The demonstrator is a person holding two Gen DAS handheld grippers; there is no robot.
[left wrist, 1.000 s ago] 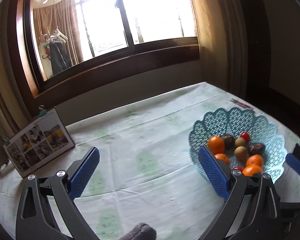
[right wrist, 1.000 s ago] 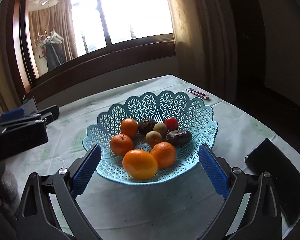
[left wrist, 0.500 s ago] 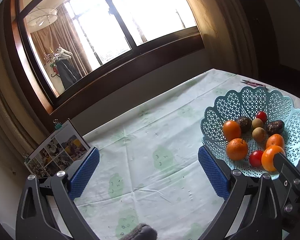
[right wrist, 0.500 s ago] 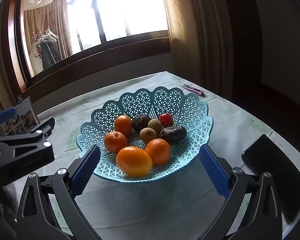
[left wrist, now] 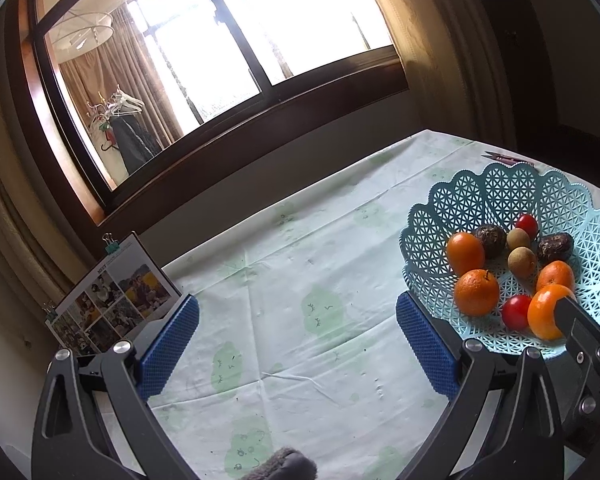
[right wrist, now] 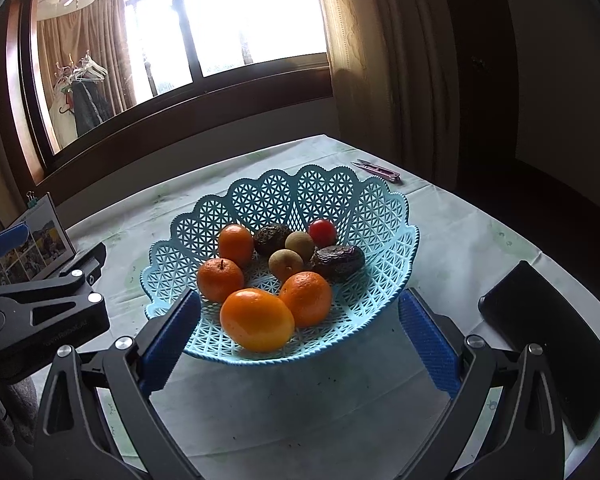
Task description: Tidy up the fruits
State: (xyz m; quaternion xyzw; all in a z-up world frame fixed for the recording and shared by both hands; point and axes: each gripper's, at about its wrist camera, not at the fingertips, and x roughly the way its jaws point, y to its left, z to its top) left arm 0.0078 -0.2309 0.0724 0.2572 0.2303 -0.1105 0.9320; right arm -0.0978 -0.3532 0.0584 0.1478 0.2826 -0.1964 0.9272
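A light blue lattice basket (right wrist: 340,196) (left wrist: 512,196) stands on the table and holds several fruits: oranges such as the big front one (right wrist: 257,319) (left wrist: 545,311), two dark wrinkled fruits (right wrist: 338,261), two small brown ones (right wrist: 285,264) and red tomatoes (right wrist: 322,232) (left wrist: 517,312). My right gripper (right wrist: 298,338) is open just in front of the basket's near rim, nothing between its blue pads. My left gripper (left wrist: 296,344) is open over bare tablecloth, left of the basket, and empty. The right gripper's black body shows at the left wrist view's lower right.
A photo calendar (left wrist: 112,292) (right wrist: 28,244) with binder clips stands at the table's left edge. Small pink snips (right wrist: 376,170) lie behind the basket. A black phone (right wrist: 548,340) lies at the right. The window and curtains are behind the table (left wrist: 300,272).
Both grippers have risen and tilted, so the views look down on the table from higher. In the left wrist view the basket has slid right and is seen more fully. Nothing was grasped.
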